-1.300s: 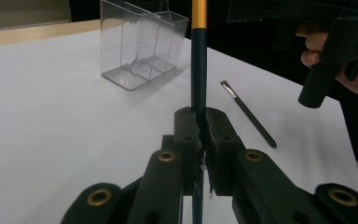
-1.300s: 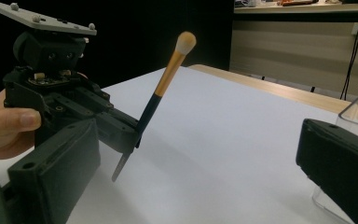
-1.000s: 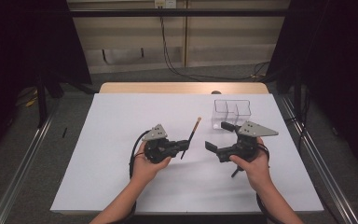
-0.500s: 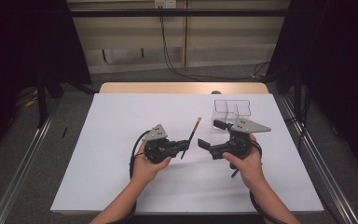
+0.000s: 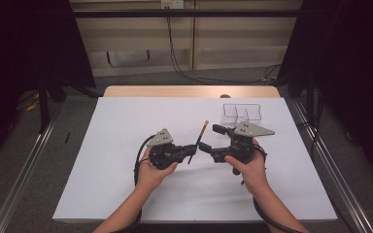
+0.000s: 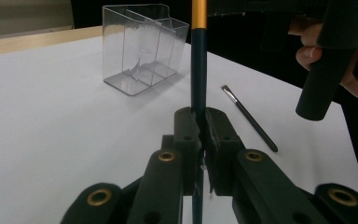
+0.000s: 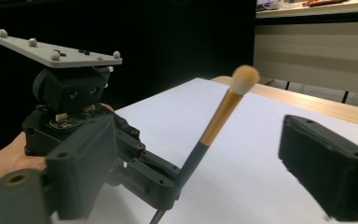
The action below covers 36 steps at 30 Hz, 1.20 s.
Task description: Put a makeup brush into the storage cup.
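our left gripper [image 5: 193,148] clamps the makeup brush [image 6: 198,70] by its handle, bristles up over the table's [image 5: 126,121] middle, while our right gripper [image 5: 210,137] has moved in w/ jaws open, just been narrowing around it, not yet touching, so handover looks imminent

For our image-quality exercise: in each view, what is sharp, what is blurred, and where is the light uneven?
High view: white table sheet evenly lit, surroundings dark. Left gripper view: clear plastic divided box and thin dark brush lying on the sheet crisp, near jaws soft. Right gripper view: the held gold-and-dark makeup brush has a blurred tip, and the near jaws are blurred.
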Motion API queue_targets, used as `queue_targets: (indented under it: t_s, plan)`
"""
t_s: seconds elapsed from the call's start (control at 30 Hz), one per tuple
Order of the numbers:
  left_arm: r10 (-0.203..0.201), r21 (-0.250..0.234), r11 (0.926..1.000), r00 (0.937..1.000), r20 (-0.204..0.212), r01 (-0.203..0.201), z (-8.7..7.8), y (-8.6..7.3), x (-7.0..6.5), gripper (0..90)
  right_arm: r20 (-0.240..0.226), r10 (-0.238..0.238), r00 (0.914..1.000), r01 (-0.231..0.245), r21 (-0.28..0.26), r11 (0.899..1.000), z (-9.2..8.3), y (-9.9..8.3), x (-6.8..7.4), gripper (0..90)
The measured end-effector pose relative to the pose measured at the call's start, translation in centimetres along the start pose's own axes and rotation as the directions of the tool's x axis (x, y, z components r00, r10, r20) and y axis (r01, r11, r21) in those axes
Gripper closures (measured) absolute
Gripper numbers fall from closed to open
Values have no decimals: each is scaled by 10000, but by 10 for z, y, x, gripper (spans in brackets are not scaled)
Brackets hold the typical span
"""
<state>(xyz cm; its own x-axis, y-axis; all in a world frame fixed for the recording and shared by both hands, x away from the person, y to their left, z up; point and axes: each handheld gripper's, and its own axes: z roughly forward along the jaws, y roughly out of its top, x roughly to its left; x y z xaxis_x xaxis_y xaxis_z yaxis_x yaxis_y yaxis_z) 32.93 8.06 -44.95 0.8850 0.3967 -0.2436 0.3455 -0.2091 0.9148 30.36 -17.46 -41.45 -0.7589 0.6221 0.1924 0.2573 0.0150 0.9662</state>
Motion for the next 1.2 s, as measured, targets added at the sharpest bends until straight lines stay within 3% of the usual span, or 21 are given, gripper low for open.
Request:
queue_targets:
  t_s: [0.23,0.47,0.67,1.0,1.2]
  plan:
    - [16,-42,10000,10000,-17,-16,0,0,0,842,-144,36,9999,-34,195,9998,6,-3,2,216]
    - [22,-123,9999,10000,-20,-22,-1,0,1,842,-356,245,9991,-240,140,9996,9,-7,3,371]
    - [29,-181,9998,10000,20,-29,-2,1,1,842,160,147,9998,-152,281,9995,11,-7,3,513]
    - [25,-233,9997,10000,92,-22,-2,1,1,842,-38,950,9955,-947,404,9947,17,-11,2,677]
    - [9,-340,9994,9998,186,-3,-2,2,0,842,-92,1110,9938,-1104,483,9927,21,-11,1,754]
